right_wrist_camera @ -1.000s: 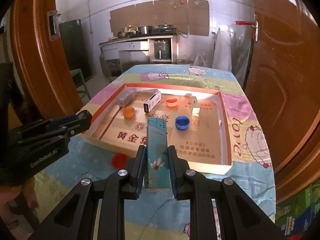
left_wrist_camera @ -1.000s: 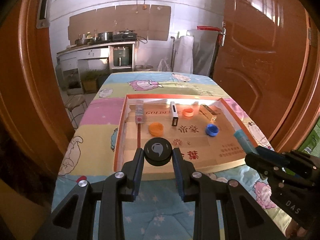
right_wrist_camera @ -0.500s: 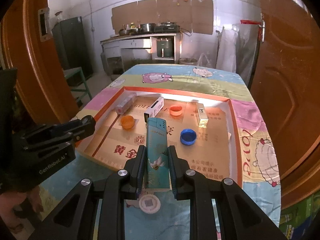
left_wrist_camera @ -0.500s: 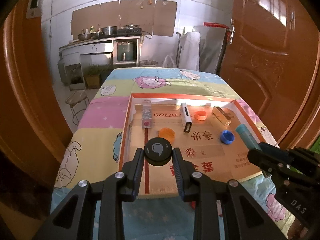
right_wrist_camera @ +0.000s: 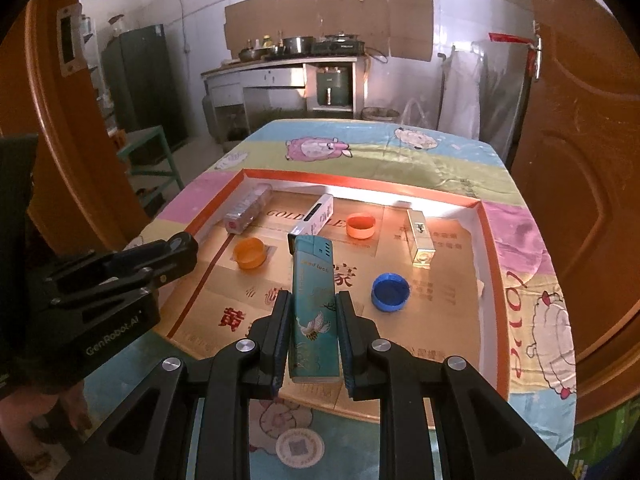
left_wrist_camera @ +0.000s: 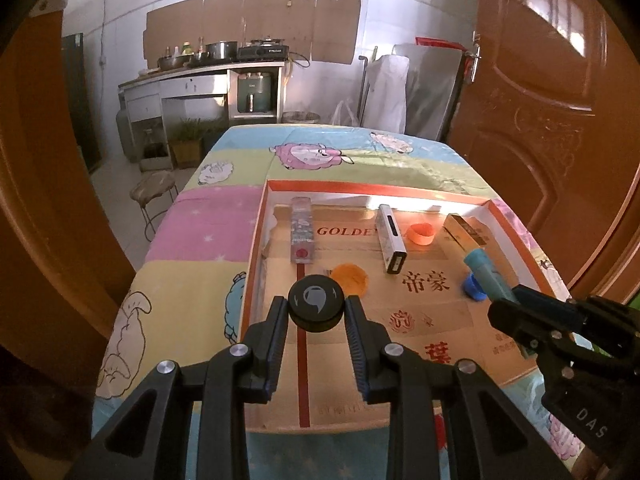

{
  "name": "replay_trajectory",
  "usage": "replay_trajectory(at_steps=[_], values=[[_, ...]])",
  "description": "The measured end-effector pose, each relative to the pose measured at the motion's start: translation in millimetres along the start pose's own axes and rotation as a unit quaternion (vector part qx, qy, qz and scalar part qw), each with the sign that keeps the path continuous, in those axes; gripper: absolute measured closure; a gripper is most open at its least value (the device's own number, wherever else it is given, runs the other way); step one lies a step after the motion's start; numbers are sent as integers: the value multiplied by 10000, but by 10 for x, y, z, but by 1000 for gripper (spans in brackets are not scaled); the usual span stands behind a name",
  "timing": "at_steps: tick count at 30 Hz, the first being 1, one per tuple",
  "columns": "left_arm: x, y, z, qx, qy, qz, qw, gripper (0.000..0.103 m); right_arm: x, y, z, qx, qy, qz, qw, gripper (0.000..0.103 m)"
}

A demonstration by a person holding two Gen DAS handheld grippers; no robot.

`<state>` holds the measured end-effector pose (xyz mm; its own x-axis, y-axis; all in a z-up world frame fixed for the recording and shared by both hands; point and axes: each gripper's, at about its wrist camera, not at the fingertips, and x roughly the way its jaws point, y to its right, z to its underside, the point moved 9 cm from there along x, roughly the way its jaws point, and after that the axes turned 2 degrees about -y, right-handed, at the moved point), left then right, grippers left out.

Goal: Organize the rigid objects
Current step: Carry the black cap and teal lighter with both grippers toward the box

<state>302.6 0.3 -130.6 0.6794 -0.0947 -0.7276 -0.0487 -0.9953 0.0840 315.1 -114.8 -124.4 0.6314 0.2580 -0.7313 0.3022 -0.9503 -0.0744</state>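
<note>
While you carry both loads forward, your left gripper (left_wrist_camera: pixel 316 312) has its jaws clamped on a black round cap (left_wrist_camera: pixel 316 303), and your right gripper (right_wrist_camera: pixel 312 332) has its jaws clamped on a teal lighter (right_wrist_camera: pixel 313 304) printed with a crane. Compared with a second ago, both have come in over the near edge of the shallow cardboard tray (right_wrist_camera: pixel 490 232), which then lay ahead of them; the cap now hangs above the tray's near left part and the lighter above its near middle. By my reading, that puts you at the placing step, with only the lowering and release left for these two pieces.

Just beyond the cap, inside the tray, sits an orange cap (left_wrist_camera: pixel 349 278); beyond the lighter's right side lies a blue cap (right_wrist_camera: pixel 390 292). Farther in, toward the tray's back wall, you have a clear lighter with a red end (left_wrist_camera: pixel 302 234) at the left, a white lighter (left_wrist_camera: pixel 391 238) near the centre, a second orange cap (right_wrist_camera: pixel 361 225) just beside it, and a gold lighter (right_wrist_camera: pixel 419 236) toward the right.

Outside the tray's near edge, on the cartoon-print cloth of the bench (right_wrist_camera: pixel 408 148), a round white token (right_wrist_camera: pixel 300 446) lies below your right gripper. You would do well to set each piece down clear of its neighbours.
</note>
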Motion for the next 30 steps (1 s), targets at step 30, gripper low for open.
replay_trajectory(at_steps=[30], values=[[358,-57,15,26,-286,-83,9996,73,465,45,-18,-9,-312,-8,9995,80]])
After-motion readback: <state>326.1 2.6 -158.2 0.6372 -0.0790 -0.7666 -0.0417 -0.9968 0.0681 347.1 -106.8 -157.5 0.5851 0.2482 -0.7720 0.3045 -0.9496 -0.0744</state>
